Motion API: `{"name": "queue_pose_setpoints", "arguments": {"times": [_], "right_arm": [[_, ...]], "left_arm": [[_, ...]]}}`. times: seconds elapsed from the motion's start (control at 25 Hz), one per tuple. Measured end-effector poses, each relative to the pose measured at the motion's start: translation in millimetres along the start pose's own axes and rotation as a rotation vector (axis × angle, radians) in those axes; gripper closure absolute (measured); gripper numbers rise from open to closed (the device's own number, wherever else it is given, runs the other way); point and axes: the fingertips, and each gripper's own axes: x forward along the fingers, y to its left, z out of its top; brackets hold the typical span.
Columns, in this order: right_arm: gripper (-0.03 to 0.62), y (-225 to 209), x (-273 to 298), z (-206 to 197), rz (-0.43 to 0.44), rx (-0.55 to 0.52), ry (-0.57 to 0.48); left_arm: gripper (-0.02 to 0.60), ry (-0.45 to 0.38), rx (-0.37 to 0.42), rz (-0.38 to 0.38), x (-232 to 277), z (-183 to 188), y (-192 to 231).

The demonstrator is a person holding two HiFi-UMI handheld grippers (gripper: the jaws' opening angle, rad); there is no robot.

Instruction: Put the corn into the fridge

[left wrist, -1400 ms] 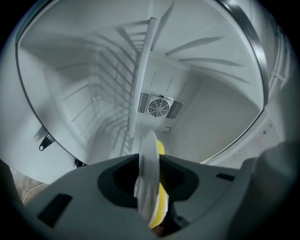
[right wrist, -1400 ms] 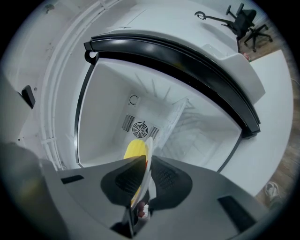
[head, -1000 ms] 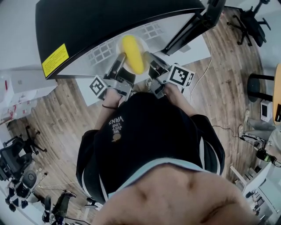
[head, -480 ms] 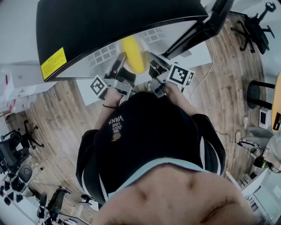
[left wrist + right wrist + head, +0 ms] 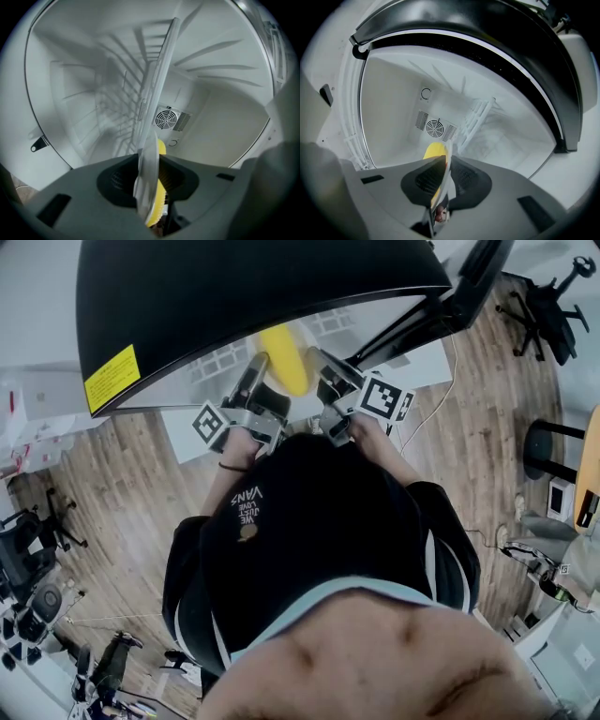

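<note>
Head view shows the person leaning toward the open fridge [image 5: 234, 296], with the left gripper [image 5: 255, 371] and the right gripper [image 5: 321, 369] side by side at its mouth. Between them sits the corn [image 5: 284, 357], a yellow cob lying on a white plate [image 5: 151, 159], partly under the fridge's black top edge.

The left gripper view has its jaws closed narrow on the plate's rim, seen edge-on, with the cob just past the rim. The right gripper view gives the same from the other side: its jaws are pinched nearly together on the opposite rim, with the yellow showing beside them. Both look into the fridge's white cavity, toward the round fan vent [image 5: 165, 119] on its back wall and a wire shelf [image 5: 477, 117] deeper in.

As I judge it, the carrying is mostly done. The door stands open and the plate is at the fridge's threshold, held off any surface. What is left is to push it deeper into the fridge, set it down on a shelf or the floor, let go with both grippers and draw them out.
</note>
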Motion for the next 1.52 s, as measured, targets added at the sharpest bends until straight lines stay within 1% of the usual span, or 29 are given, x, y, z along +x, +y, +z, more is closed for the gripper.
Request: {"name": "queue_pose_setpoints", "arguments": {"times": [0.12, 0.24, 0.52, 0.76, 0.88, 1.0, 1.28, 1.4, 1.52], "right_arm": [[0.565, 2.3, 2.5, 5.4, 0.017, -0.007, -0.001], [0.565, -3.5, 3.5, 10.4, 0.001, -0.006, 0.003], [0.565, -3.9, 9.3, 12.6, 0.011, -0.019, 0.003], [0.559, -0.4, 9.9, 13.3, 0.004, -0.071, 0.011], [0.546, 0.7, 9.9, 13.1, -0.001, -0.099, 0.015], [0.5, 1.3, 6.9, 17.8, 0.0, -0.114, -0.004], [0.488, 5.3, -1.3, 19.3, 0.011, -0.143, -0.013], [0.464, 9.0, -5.9, 16.7, 0.019, -0.196, -0.01], [0.437, 13.8, -13.9, 17.0, 0.01, -0.292, -0.024]], "left_arm": [[0.485, -0.003, -0.018, -0.001, 2.8, -1.0, 0.0], [0.485, -0.02, -0.041, 0.0, 6.7, -0.7, 2.5], [0.485, -0.09, -0.064, 0.007, 5.3, 2.4, 4.1], [0.485, -0.12, -0.075, 0.019, 4.6, 3.2, 2.6], [0.485, -0.13, -0.081, 0.022, 4.6, 3.5, 2.3], [0.485, -0.141, -0.085, 0.026, 4.6, 3.3, 3.1], [0.485, -0.175, -0.1, 0.033, 4.4, 3.4, 0.2], [0.485, -0.193, -0.103, 0.037, 4.3, 4.2, 0.8], [0.485, -0.201, -0.103, 0.042, 2.3, 6.2, 0.7]]}}
